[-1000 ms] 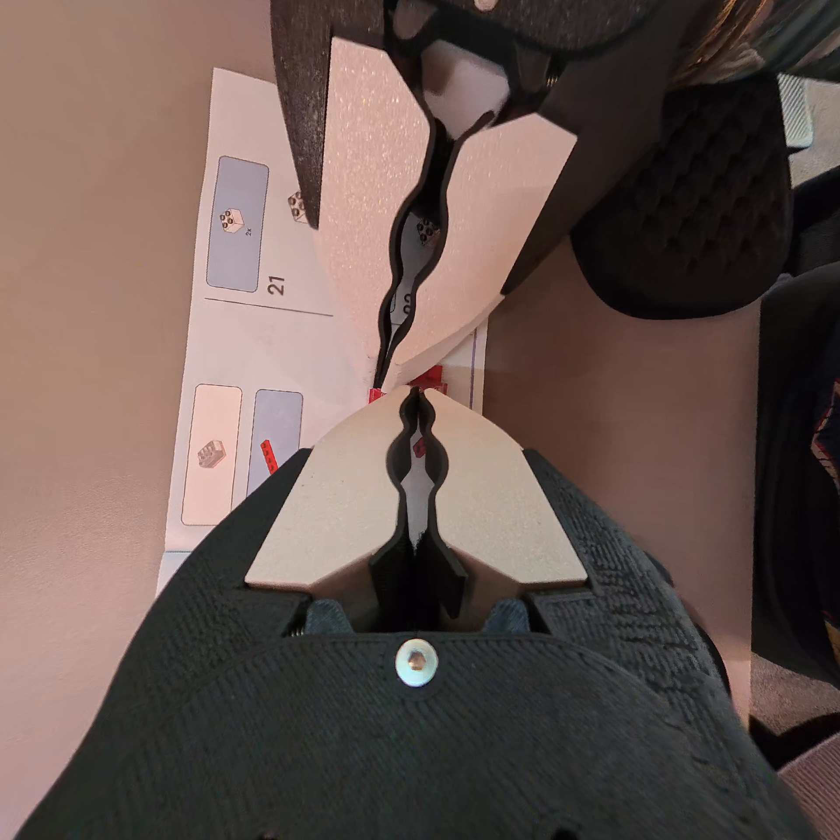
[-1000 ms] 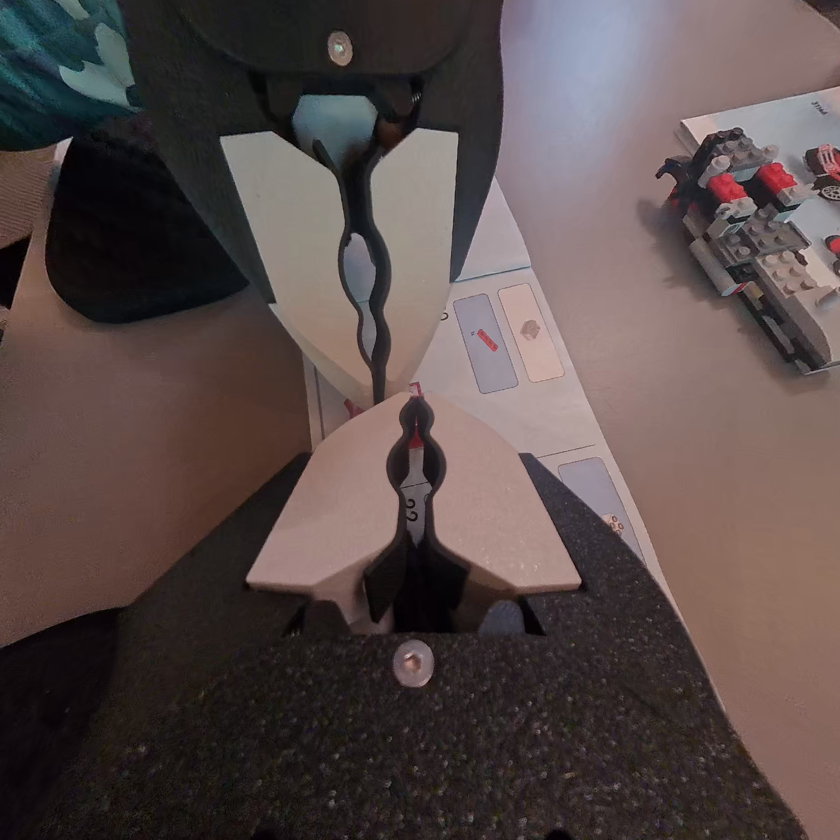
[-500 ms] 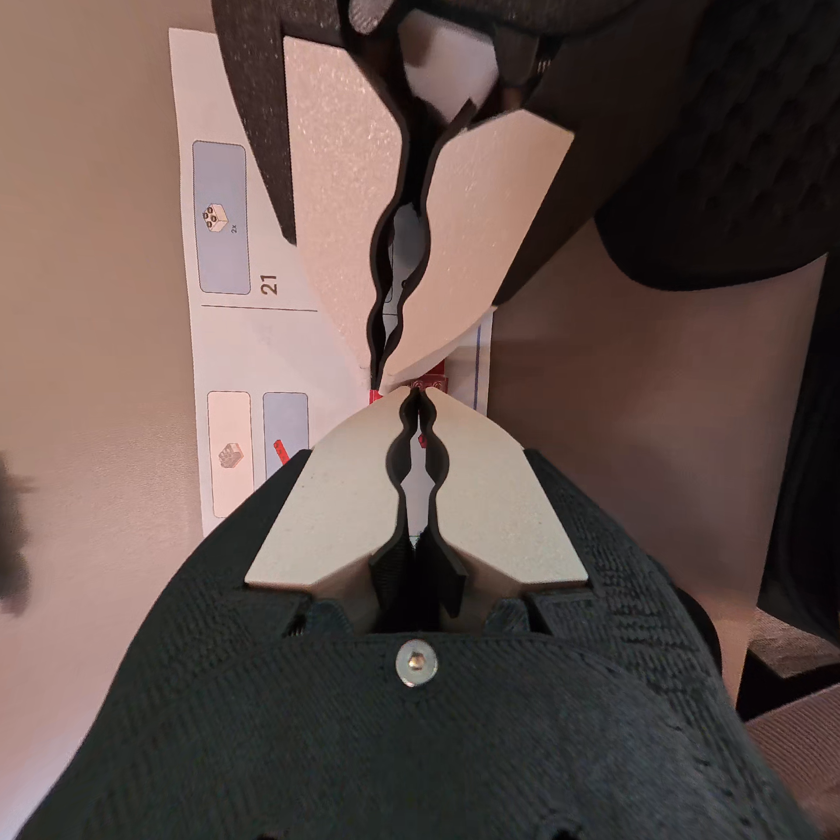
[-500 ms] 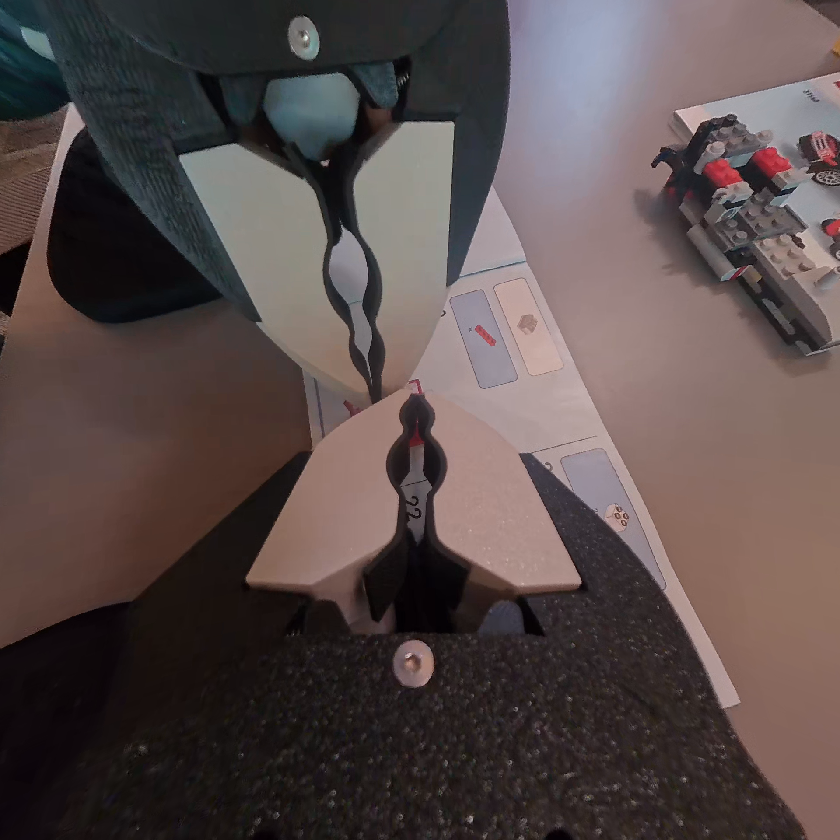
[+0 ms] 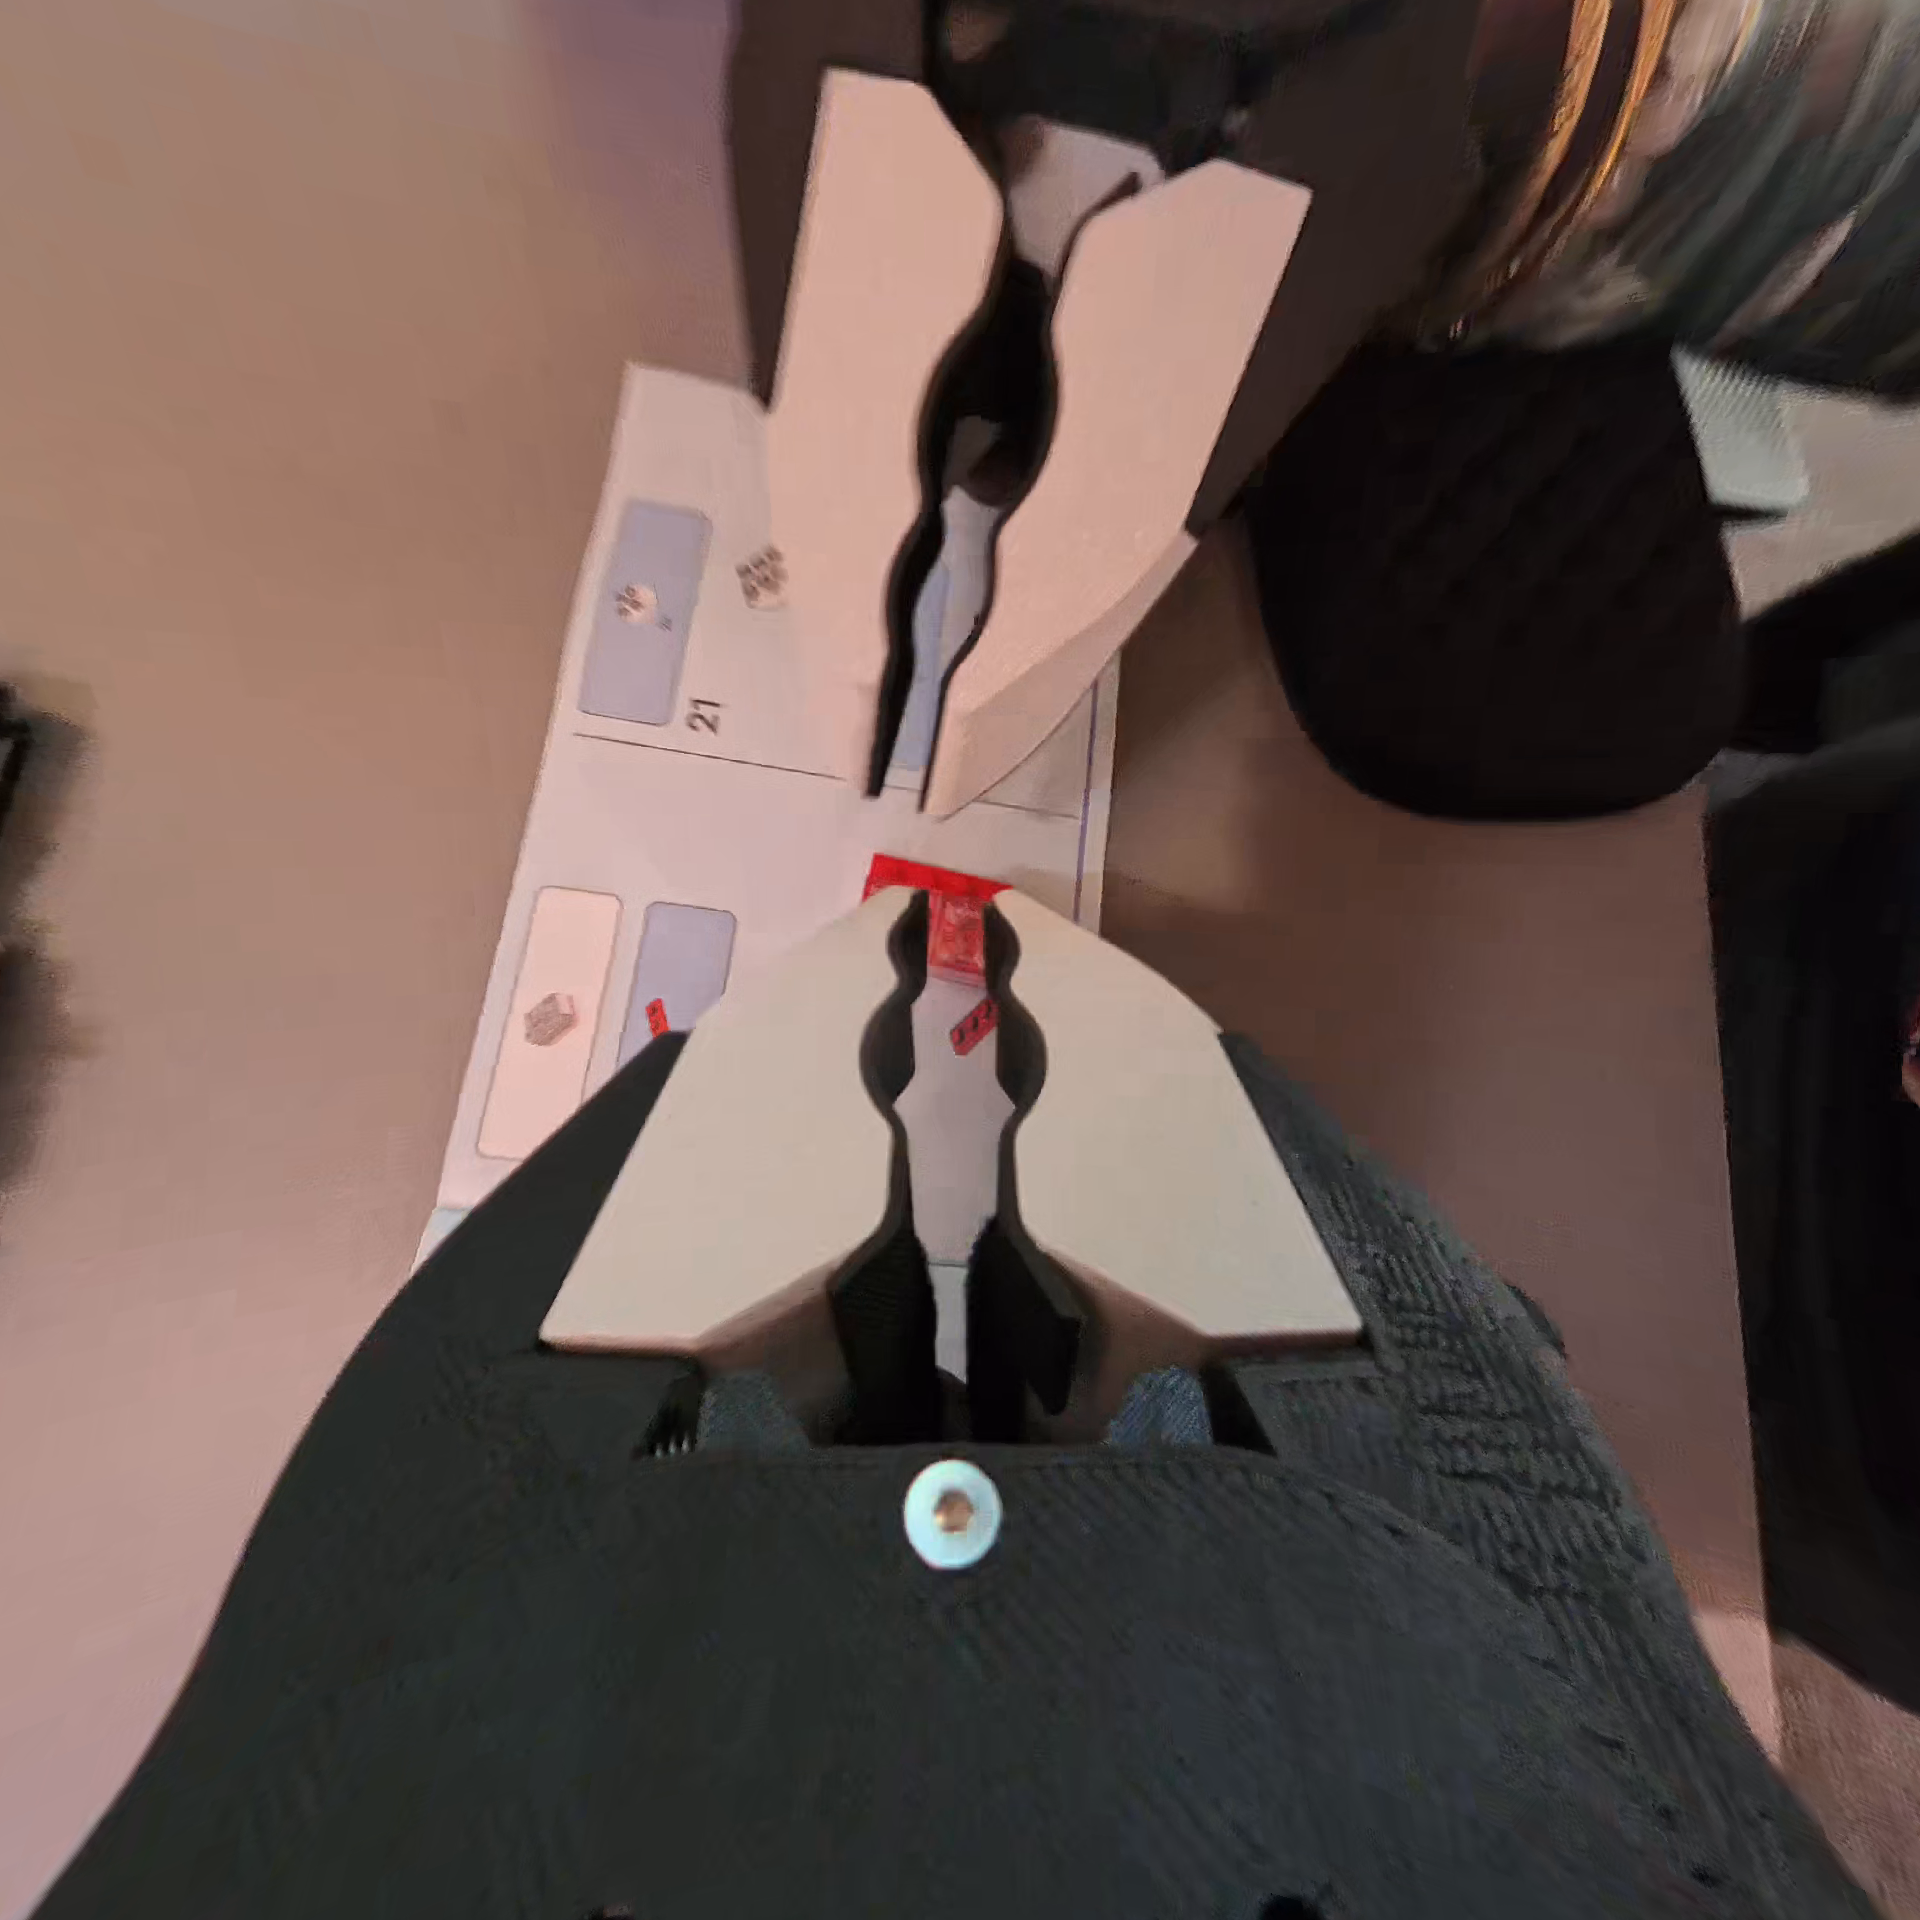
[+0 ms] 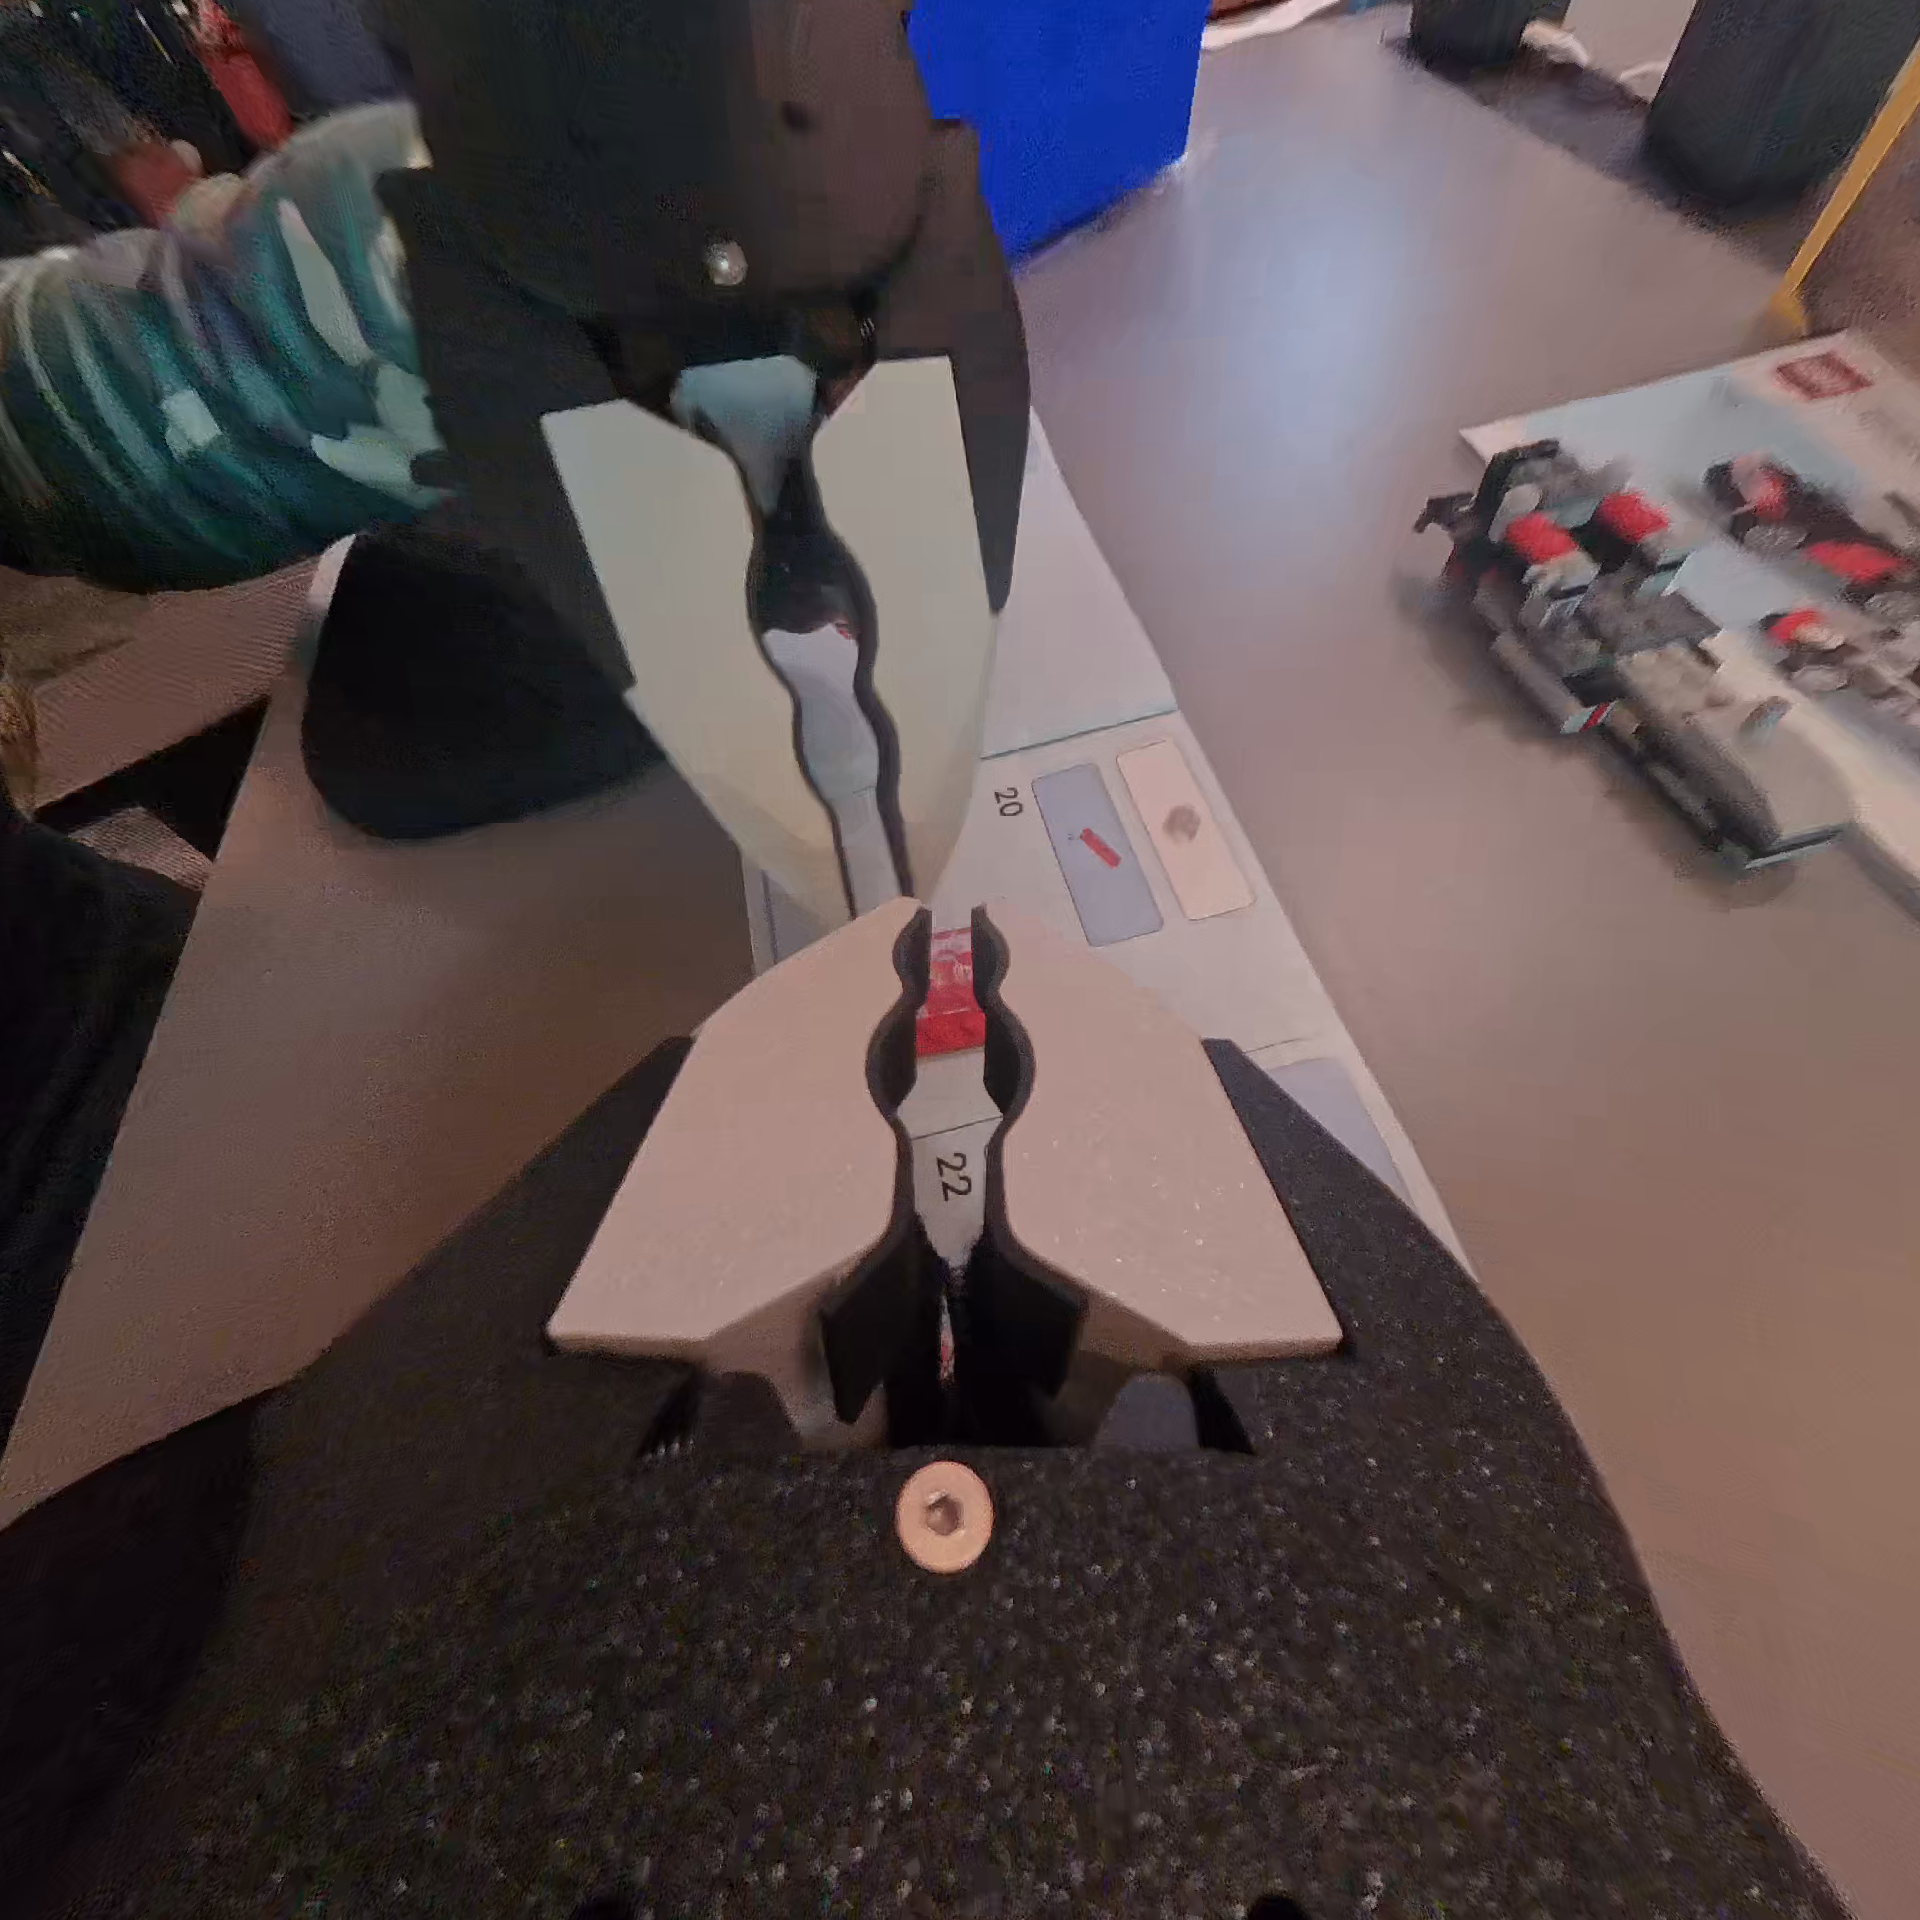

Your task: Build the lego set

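Note:
A small red lego piece (image 5: pixel 940 873) lies on the white instruction sheet (image 5: pixel 644 831) between the two grippers' tips. My left gripper (image 5: pixel 951 914) has its jaws a little apart, and the red piece shows in the gap at the tips. I cannot tell whether the pads touch it. My right gripper (image 5: pixel 904 800) hangs opposite with its jaws narrowly apart and nothing between them, a short way off the piece. In the right wrist view the red piece (image 6: pixel 951 1018) shows through my right gripper's (image 6: pixel 951 925) gap, with the left gripper (image 6: pixel 883 894) just beyond.
A partly built grey, black and red lego vehicle (image 6: pixel 1621 623) stands on a booklet (image 6: pixel 1766 416) at the far right. A black rounded object (image 6: pixel 447 707) sits by the table edge behind the left gripper. A blue box (image 6: pixel 1049 104) stands at the back. The grippers are tip to tip, or close to it.
Both grippers were shut tip to tip over the red piece. Now both sets of jaws have parted a little and the right gripper has drawn back and tilted up.

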The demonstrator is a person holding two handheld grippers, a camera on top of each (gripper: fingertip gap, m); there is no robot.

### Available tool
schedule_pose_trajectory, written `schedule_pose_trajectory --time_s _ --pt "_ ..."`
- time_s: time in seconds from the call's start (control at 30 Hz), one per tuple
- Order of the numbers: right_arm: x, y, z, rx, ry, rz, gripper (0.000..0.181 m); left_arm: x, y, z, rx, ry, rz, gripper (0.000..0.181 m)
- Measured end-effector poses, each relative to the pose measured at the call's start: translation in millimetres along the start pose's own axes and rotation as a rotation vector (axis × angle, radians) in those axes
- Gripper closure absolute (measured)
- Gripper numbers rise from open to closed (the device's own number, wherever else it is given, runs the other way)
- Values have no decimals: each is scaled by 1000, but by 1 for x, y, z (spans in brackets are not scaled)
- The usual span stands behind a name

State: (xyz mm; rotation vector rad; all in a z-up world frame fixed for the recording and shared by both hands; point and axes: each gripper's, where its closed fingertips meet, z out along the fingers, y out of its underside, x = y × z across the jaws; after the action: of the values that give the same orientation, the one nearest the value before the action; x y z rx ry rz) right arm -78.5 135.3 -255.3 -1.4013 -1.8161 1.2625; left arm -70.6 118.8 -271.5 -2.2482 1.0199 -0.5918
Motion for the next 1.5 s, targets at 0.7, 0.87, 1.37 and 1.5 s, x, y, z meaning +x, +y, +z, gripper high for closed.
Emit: schedule_pose_trajectory --time_s 0.7,0.87,1.37,1.5 --pt "-9 28 19 -226 -5 -34 173 -6 11 12 123 13 -61 180" --pt "-9 29 18 -316 17 -20 173 -6 11 12 123 11 -69 180" --pt "-8 20 12 -218 51 -91 166 -7 7 -8 182 -46 97 163" --pt "-8 17 16 -189 51 -124 174 -4 11 3 155 -38 131 168"
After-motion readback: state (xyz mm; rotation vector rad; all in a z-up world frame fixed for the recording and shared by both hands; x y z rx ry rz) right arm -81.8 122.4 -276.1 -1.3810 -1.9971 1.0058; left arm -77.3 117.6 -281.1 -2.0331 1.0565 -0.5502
